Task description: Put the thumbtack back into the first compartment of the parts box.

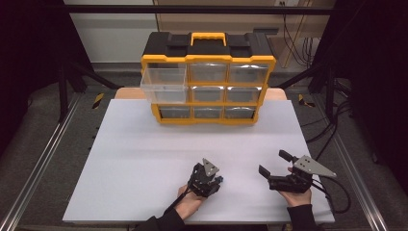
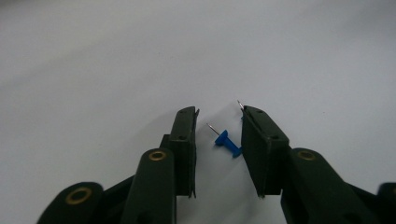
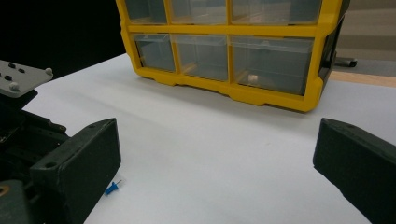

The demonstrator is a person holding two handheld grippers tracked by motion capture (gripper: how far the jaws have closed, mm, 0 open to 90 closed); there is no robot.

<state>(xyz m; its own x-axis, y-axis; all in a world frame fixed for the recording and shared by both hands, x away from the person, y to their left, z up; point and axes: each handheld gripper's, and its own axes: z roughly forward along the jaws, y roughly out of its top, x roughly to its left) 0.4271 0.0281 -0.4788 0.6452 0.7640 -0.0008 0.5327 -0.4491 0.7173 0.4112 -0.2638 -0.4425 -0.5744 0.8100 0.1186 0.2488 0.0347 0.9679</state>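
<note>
A small blue pushpin (image 2: 228, 143) lies on the white table between the jaws of my left gripper (image 2: 218, 114). Its head rests against the right-hand pad, and a gap shows between its pin and the left-hand pad. A thin metal point sticks out beside the tip of the right-hand jaw. In the high view my left gripper (image 1: 208, 183) points down at the table near the front edge. My right gripper (image 1: 273, 162) rests to its right, jaws wide open and empty. In the right gripper view the pushpin (image 3: 111, 188) lies by the left jaw.
A yellow and black drawer organizer (image 1: 207, 82) stands at the back of the white table (image 1: 144, 159), its top-left clear drawer (image 1: 163, 84) pulled out. A small white object (image 3: 253, 78) sits in one lower drawer. Metal rails run along both sides.
</note>
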